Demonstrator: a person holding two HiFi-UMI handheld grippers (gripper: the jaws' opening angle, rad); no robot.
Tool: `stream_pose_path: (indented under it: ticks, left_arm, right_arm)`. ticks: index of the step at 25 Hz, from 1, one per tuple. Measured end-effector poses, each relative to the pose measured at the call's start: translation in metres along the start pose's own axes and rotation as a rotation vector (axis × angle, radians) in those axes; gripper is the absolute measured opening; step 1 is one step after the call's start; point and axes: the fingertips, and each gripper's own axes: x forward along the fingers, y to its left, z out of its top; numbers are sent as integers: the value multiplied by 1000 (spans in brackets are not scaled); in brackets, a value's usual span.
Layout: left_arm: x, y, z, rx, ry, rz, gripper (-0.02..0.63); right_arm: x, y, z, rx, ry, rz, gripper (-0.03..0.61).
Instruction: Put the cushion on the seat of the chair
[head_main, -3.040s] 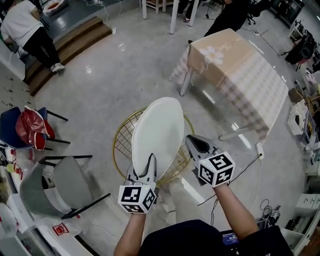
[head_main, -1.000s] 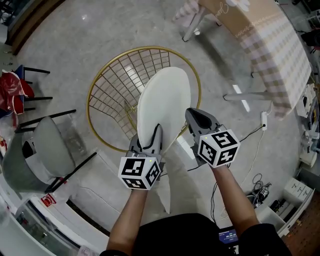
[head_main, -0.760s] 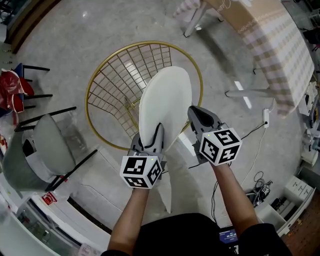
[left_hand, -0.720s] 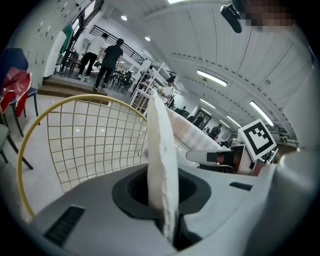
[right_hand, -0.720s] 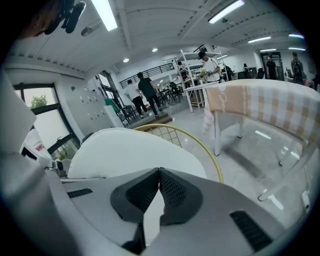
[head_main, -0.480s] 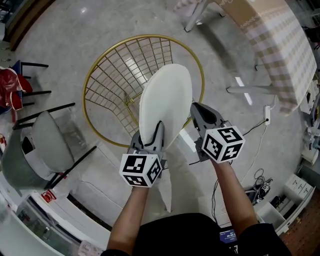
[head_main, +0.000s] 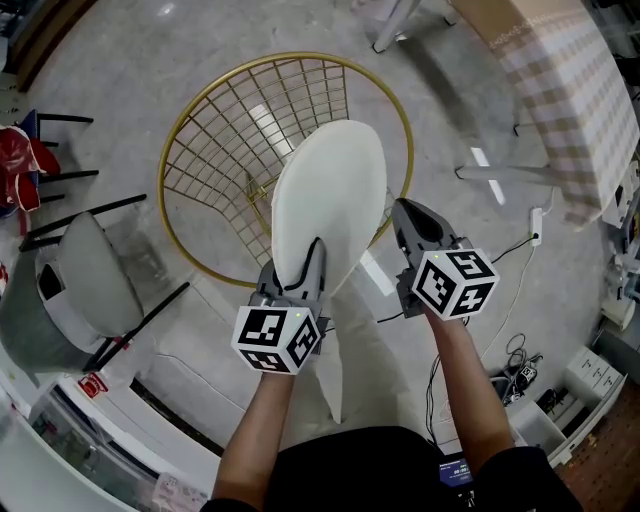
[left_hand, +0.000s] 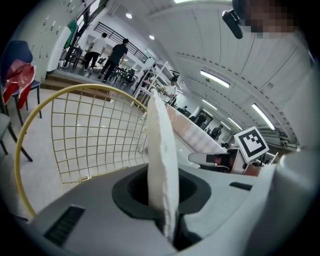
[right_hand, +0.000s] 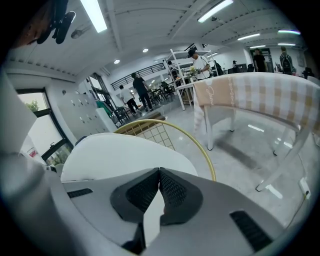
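A white round cushion (head_main: 330, 200) hangs tilted over the gold wire chair (head_main: 190, 110), whose round seat basket lies under and beyond it. My left gripper (head_main: 300, 262) is shut on the cushion's near edge; in the left gripper view the cushion (left_hand: 160, 150) stands edge-on between the jaws, with the chair's mesh (left_hand: 85, 135) behind it. My right gripper (head_main: 408, 212) is just to the right of the cushion's edge, its jaws shut tip to tip with nothing between them. In the right gripper view the cushion (right_hand: 115, 155) lies to the left and the chair's gold rim (right_hand: 190, 140) runs past it.
A grey chair (head_main: 70, 290) stands at the left, and a blue chair with a red item (head_main: 20, 150) behind it. A table with a checked cloth (head_main: 560, 90) is at the upper right. Cables and a power strip (head_main: 533, 228) lie on the floor at the right.
The person has come closer over the gold chair. Both grippers and the cushion have sunk a little toward its seat. The left gripper has kept its hold.
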Motion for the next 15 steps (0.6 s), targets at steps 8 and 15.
stream_pose_path:
  ticks: [8,15]
  left_arm:
    - [5,-12,1,-11,-6,-29,52]
    - [12,-13,-1,-15,-3,-34,52]
  right_arm:
    - [2,1,-3,3,6,1,20]
    - [4,-1,-8,5,17,1,20]
